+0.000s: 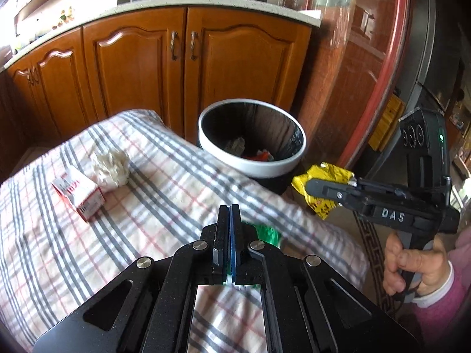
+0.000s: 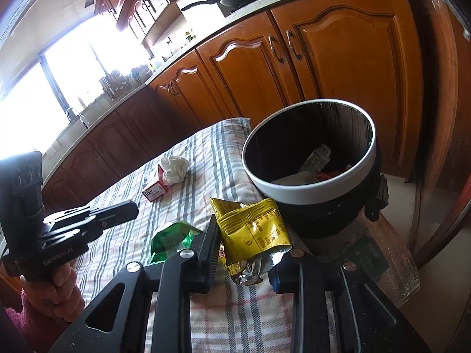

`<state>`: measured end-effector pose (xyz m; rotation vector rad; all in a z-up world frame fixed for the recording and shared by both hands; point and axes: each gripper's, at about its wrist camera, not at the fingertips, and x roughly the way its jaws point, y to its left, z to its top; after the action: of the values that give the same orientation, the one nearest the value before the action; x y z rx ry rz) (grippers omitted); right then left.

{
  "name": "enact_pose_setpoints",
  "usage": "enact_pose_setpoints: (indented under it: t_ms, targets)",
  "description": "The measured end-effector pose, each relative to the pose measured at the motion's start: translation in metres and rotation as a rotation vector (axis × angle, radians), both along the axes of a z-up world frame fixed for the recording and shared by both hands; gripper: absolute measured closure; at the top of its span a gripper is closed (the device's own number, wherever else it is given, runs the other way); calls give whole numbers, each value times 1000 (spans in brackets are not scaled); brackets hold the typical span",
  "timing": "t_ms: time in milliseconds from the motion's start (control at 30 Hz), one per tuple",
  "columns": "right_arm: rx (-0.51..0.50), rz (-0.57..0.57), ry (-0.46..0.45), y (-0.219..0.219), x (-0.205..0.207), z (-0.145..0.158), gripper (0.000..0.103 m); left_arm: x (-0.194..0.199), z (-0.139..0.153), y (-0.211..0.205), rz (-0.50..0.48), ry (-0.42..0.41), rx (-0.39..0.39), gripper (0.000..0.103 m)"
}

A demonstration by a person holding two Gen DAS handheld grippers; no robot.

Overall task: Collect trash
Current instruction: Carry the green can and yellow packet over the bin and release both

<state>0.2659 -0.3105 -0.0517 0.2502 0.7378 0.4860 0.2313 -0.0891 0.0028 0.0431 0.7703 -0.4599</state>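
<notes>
Yellow packet clamped in my right gripper [image 2: 244, 257], just short of the bin [image 2: 309, 195].

In the right wrist view the yellow foil packet [image 2: 250, 232] sits centre frame, pinched low between my jaws, with the bin's white rim at its upper right. It looks light, crinkly and slick, so I judge a grip on the crumpled foil end safest. My left gripper [image 1: 229, 214] has its jaws together with nothing between them; the green wrapper [image 1: 266, 234] lies just beyond it on the checked cloth [image 1: 147, 220]. At left in that view wait a crumpled tissue [image 1: 112, 167], soft and easy to squeeze, and a small carton [image 1: 78, 192], stiffer, best taken across its narrow sides.
</notes>
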Motion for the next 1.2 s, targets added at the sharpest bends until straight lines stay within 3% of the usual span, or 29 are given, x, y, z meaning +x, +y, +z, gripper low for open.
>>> enact_pose_setpoints:
  t_ms: [167,200,300,333,567,933,1167,1200]
  targets:
    - [8,1,18,0,-3,-7,76,-9,-5,11,22,49,-30,100]
    - [9,0,18,0,-4,-7,76,-10,-7,14,28,67,-39,91]
    - [14,-2,17,-2,-5,-7,76,-16,-19,19,74,111,-37,45]
    - [16,-2,17,-3,-6,-7,76,-18,-22,21,84,120,-42,44]
    - [14,-3,26,-4,-6,-10,76,-4,-54,31,136,299,-215,42]
    - [35,-29,47,-17,4,-19,76,25,-53,30,137,376,-411,42]
    - [45,-29,59,-19,8,-25,76,37,-58,18,142,369,-404,42]
    - [45,-30,61,-19,8,-25,76,39,-57,16,138,362,-404,48]
